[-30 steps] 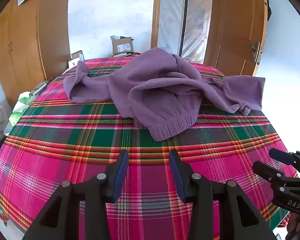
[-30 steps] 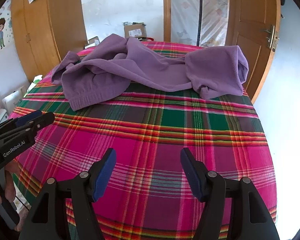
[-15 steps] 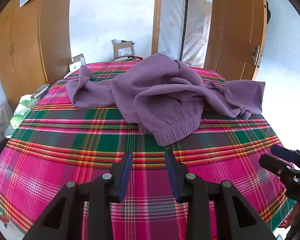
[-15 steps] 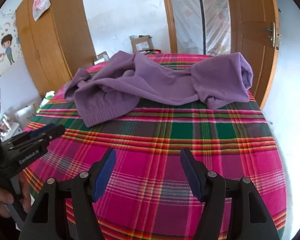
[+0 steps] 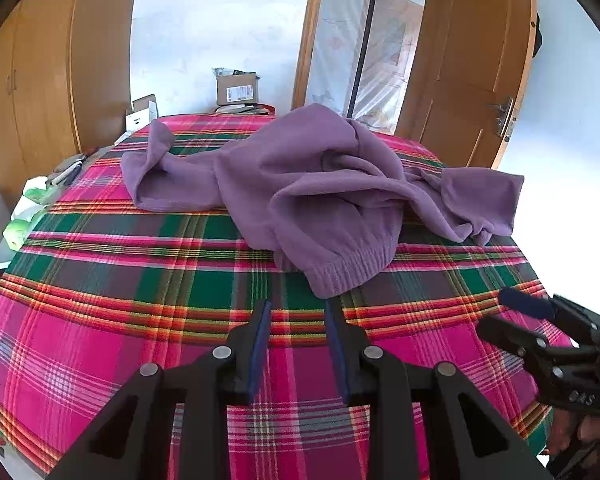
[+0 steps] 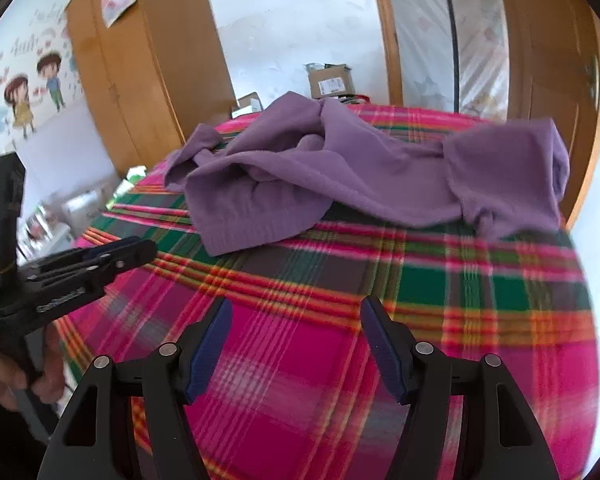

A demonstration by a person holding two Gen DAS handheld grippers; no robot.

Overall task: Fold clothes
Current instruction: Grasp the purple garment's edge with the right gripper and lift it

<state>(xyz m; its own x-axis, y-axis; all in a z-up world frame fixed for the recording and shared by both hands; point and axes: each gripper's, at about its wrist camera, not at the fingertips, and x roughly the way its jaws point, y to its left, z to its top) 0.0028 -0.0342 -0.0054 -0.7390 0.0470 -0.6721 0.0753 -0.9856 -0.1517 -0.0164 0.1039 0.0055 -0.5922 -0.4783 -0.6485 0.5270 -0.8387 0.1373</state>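
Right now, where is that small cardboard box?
The cardboard box sits against the white back wall beyond the far edge of the plaid bed, behind the purple garment, left of the wooden door frame.

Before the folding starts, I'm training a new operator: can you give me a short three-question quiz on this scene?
1. True or false: the purple garment already lies flat and folded on the plaid cloth.
2. What is between the jaws of the left gripper? A) the garment's ribbed hem B) nothing C) a cardboard box
3. Fill in: the right gripper is ___ the garment.

Key:
1. False. It lies crumpled and bunched.
2. B. The jaws are closing on empty air, just short of the hem.
3. Apart from. Its jaws stand open over bare cloth, short of the garment.
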